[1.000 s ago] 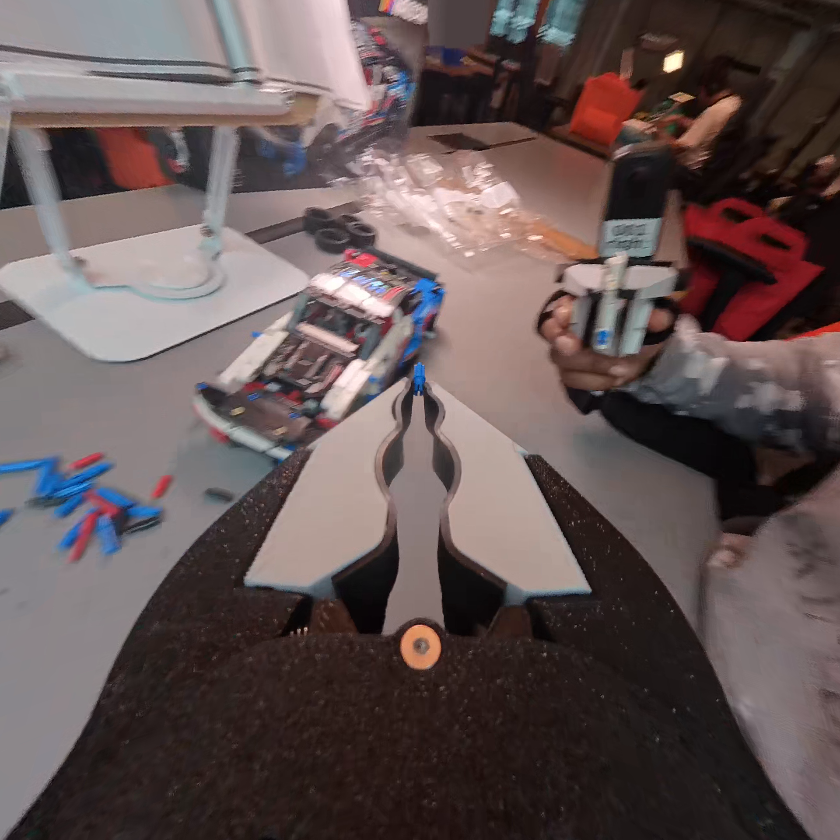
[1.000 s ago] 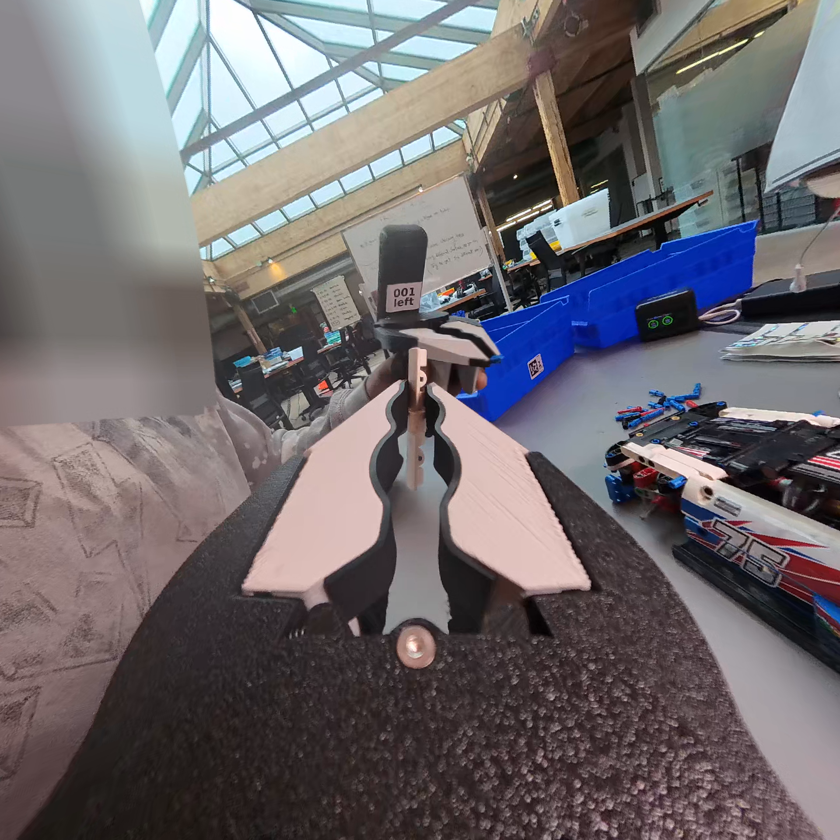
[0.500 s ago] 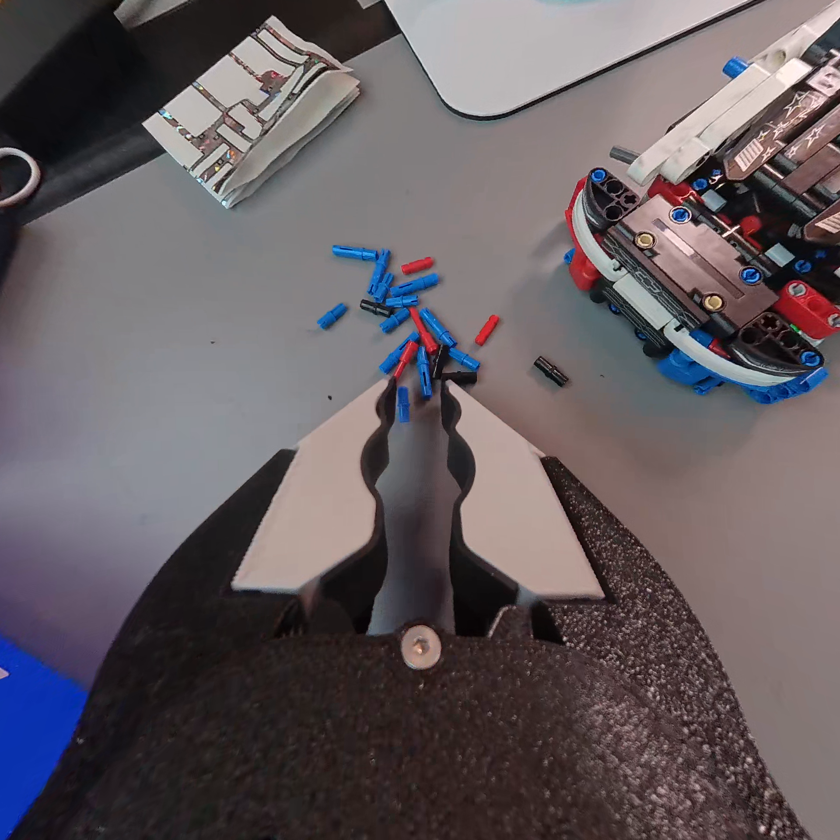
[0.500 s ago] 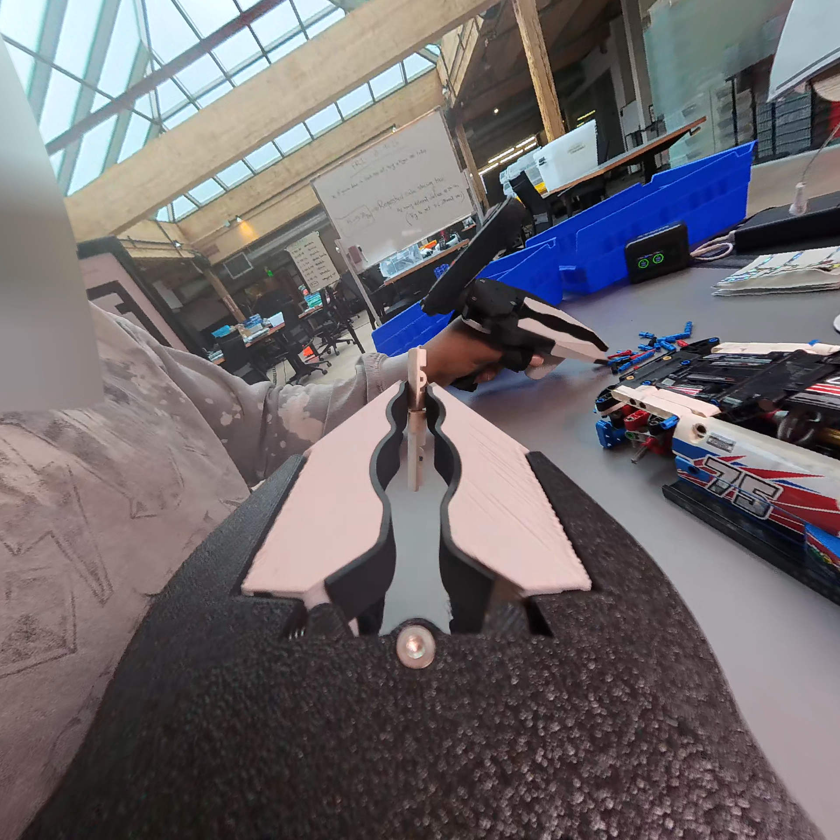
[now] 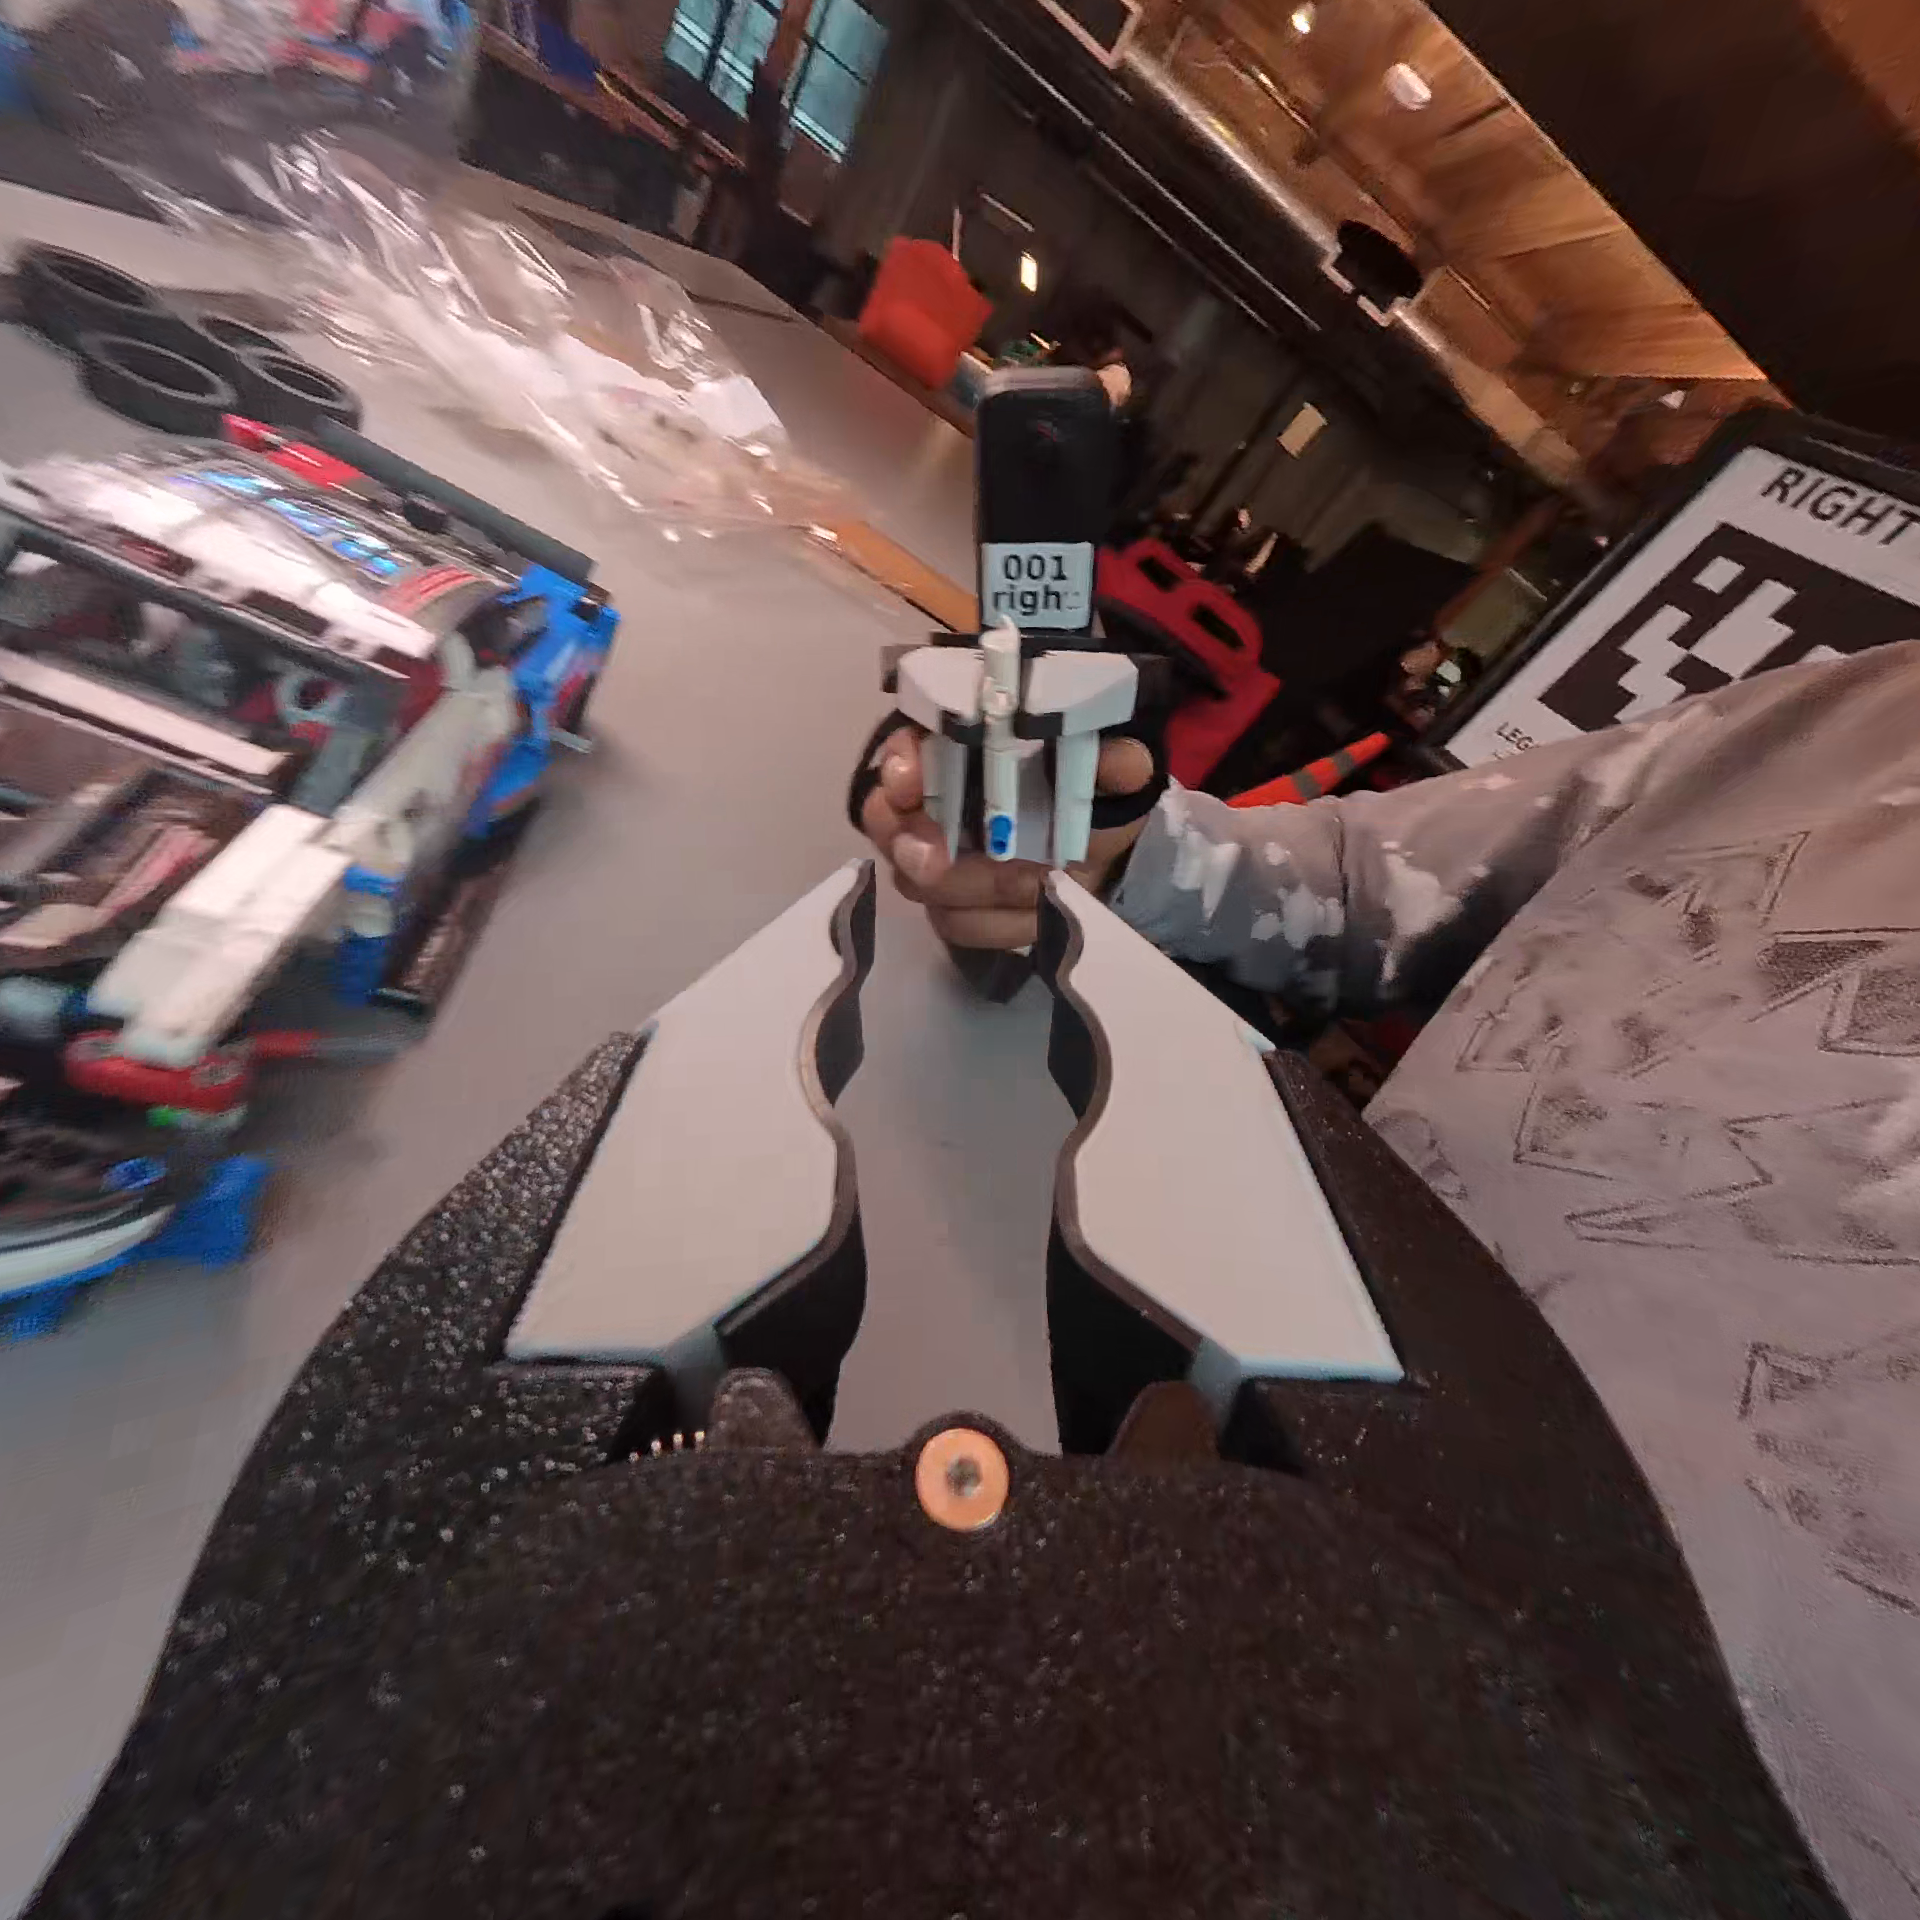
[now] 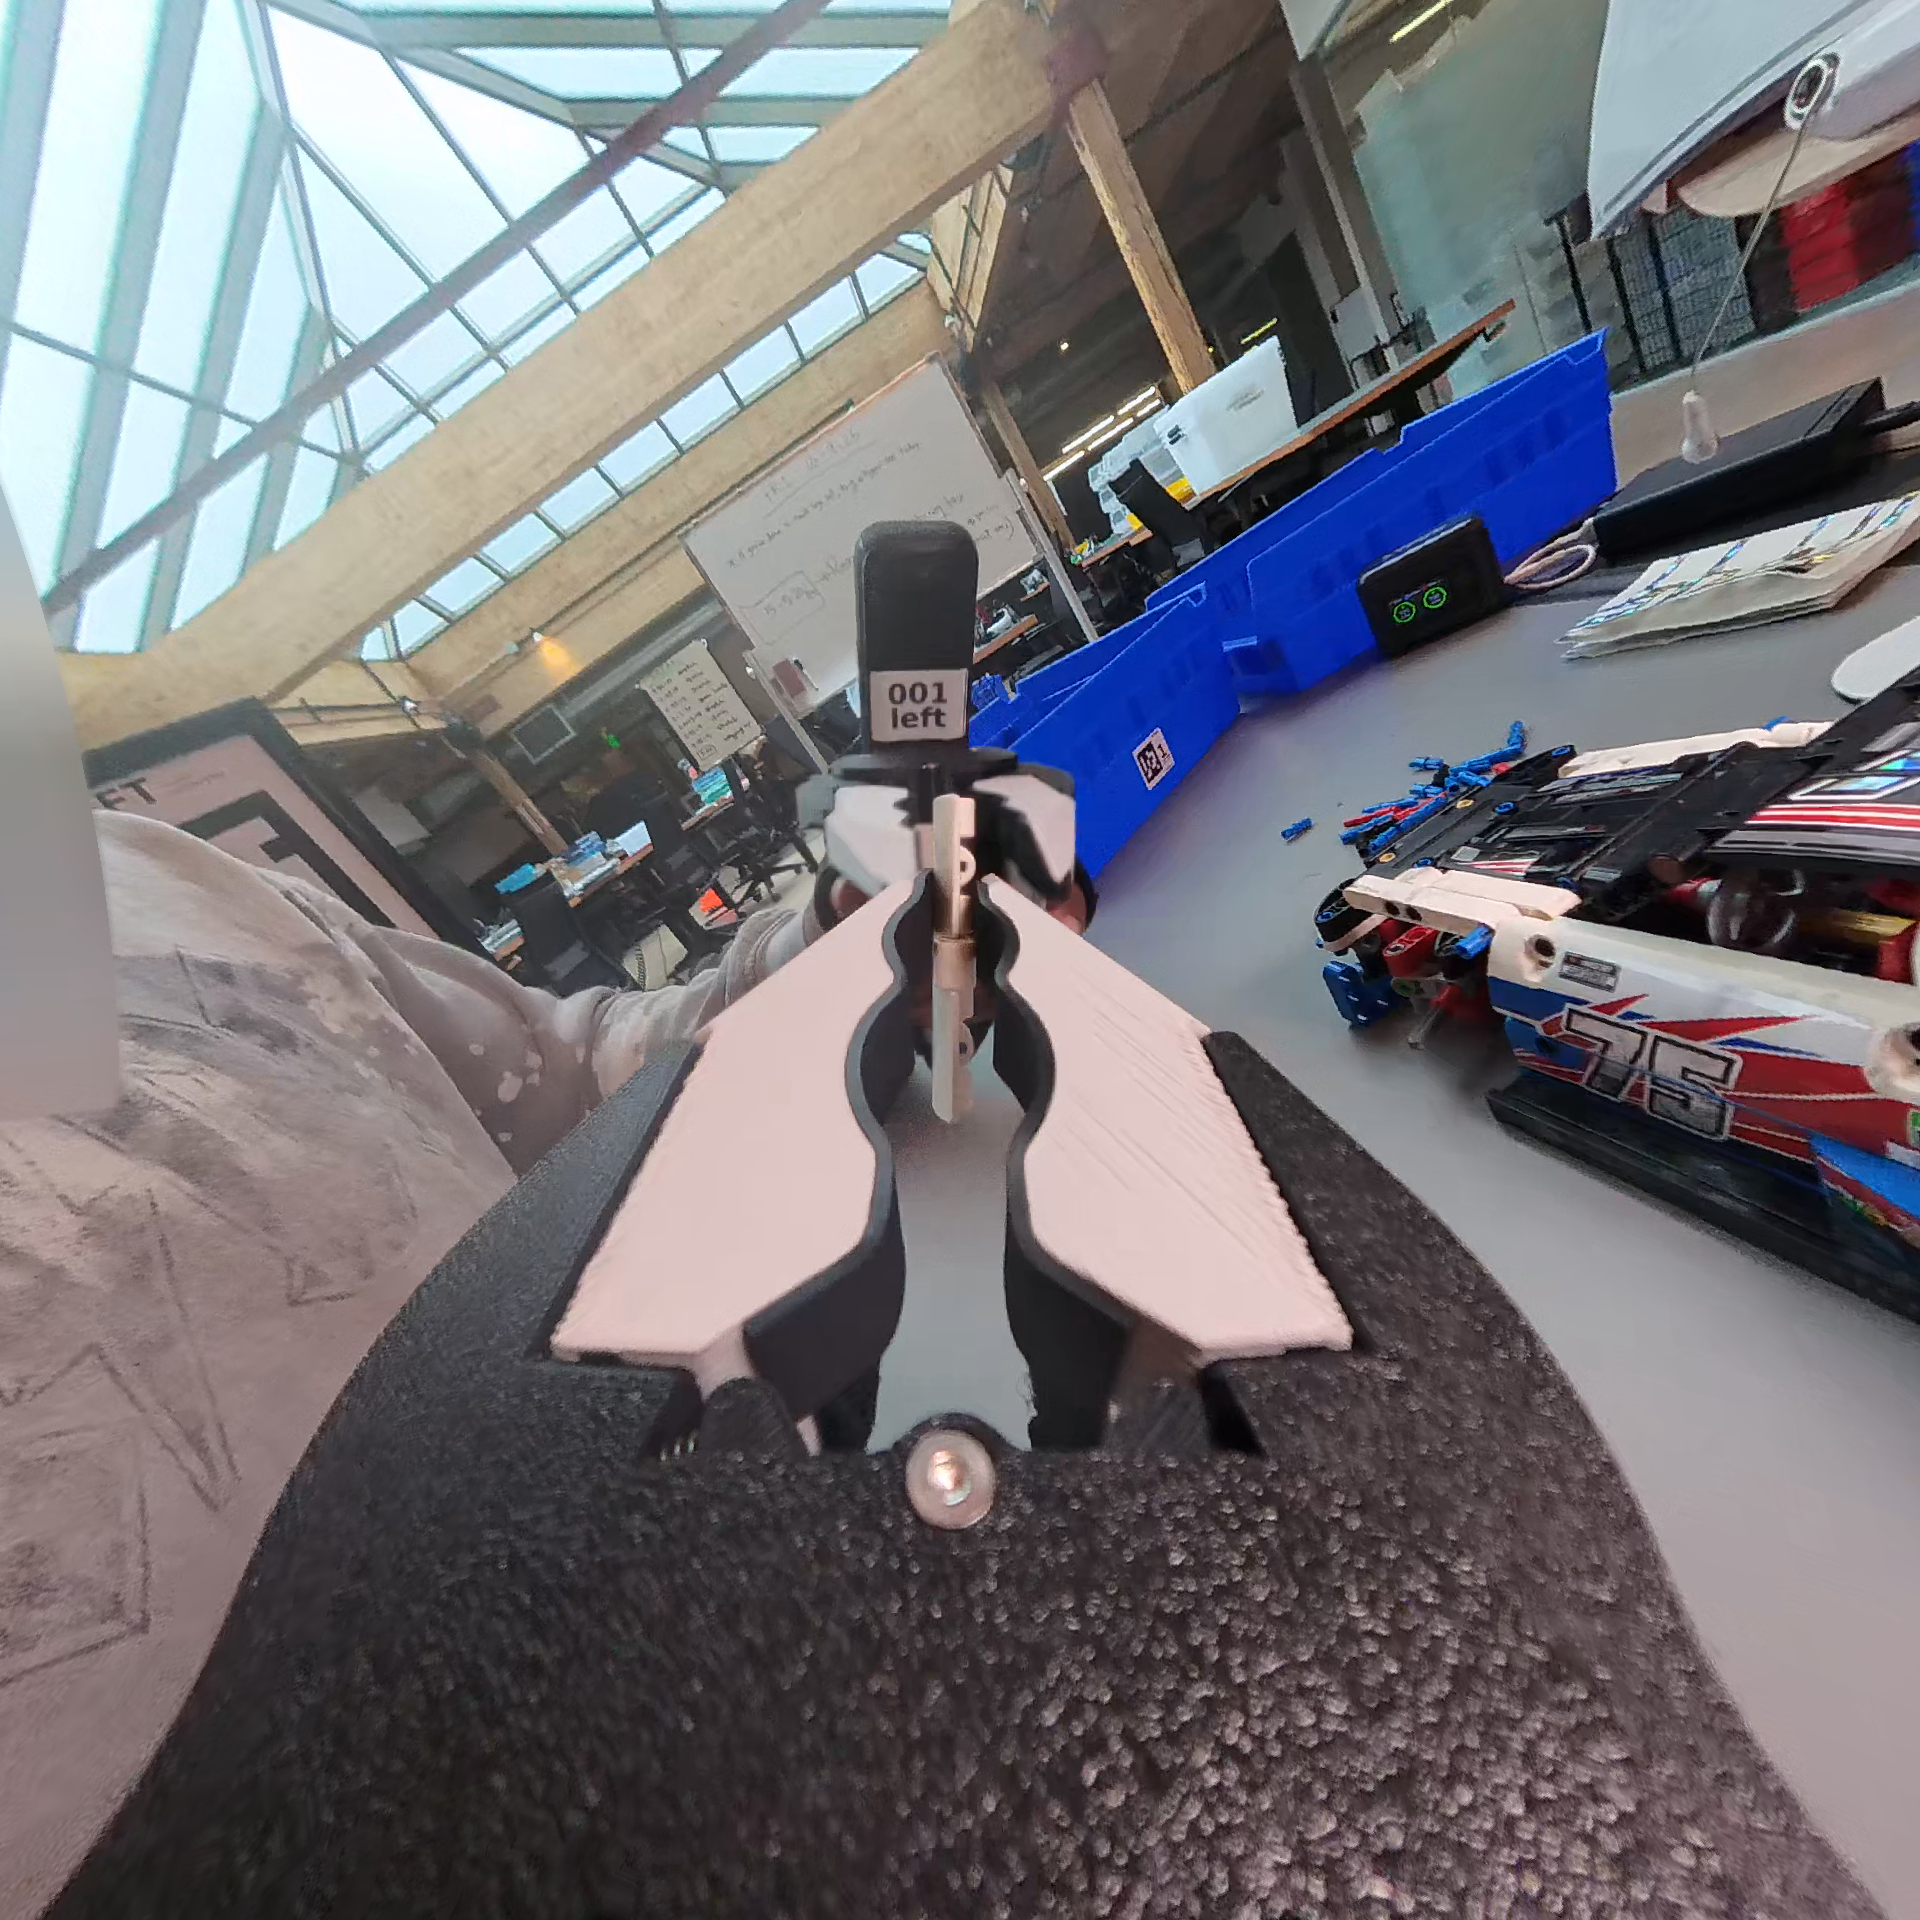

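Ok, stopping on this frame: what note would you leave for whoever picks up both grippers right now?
Left gripper: open, empty, held off the grey table, facing the right gripper.
Right gripper: shut on a thin white plastic beam, held upright; a small blue pin sits in the beam's lower end.
The part-built white, blue and red brick race car stands on the table beside both grippers. Loose blue and red pins lie beyond it, and black rubber tyres lie at its other end.

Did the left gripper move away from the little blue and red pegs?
Yes. The left gripper swung up from the pegs, past the toy car, toward the right gripper.
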A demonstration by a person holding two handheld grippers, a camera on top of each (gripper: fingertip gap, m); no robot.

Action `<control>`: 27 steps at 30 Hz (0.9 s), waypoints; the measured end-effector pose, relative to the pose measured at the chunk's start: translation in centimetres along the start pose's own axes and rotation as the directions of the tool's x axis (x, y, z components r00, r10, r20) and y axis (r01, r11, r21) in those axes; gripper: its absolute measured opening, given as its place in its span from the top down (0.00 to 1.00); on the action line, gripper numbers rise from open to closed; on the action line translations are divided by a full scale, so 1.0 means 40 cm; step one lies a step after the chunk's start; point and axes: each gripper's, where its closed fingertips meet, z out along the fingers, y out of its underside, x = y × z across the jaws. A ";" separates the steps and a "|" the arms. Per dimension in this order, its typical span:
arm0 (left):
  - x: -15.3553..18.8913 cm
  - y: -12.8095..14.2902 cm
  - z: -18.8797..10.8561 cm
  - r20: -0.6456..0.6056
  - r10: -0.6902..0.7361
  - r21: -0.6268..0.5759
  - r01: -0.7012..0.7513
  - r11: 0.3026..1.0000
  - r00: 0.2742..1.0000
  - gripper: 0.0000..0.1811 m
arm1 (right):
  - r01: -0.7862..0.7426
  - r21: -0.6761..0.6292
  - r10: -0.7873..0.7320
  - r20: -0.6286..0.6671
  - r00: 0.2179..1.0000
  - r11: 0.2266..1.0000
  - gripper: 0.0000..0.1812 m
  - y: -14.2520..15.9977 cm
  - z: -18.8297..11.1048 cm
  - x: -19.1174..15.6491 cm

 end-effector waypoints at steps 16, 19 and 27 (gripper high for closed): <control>0.038 0.036 0.082 -0.012 0.038 -0.050 -0.038 0.998 0.999 0.98 | -0.005 -0.009 0.005 0.002 1.000 1.000 0.97 0.019 0.030 -0.010; 0.044 0.041 0.086 -0.028 0.033 -0.065 -0.035 0.997 0.999 0.98 | 0.006 -0.024 -0.005 0.006 1.000 1.000 0.97 0.026 0.032 -0.014; 0.047 0.016 0.054 -0.015 0.072 -0.035 -0.072 0.997 0.997 0.99 | 0.107 -0.154 -0.113 -0.028 0.993 0.982 0.88 0.045 0.005 -0.003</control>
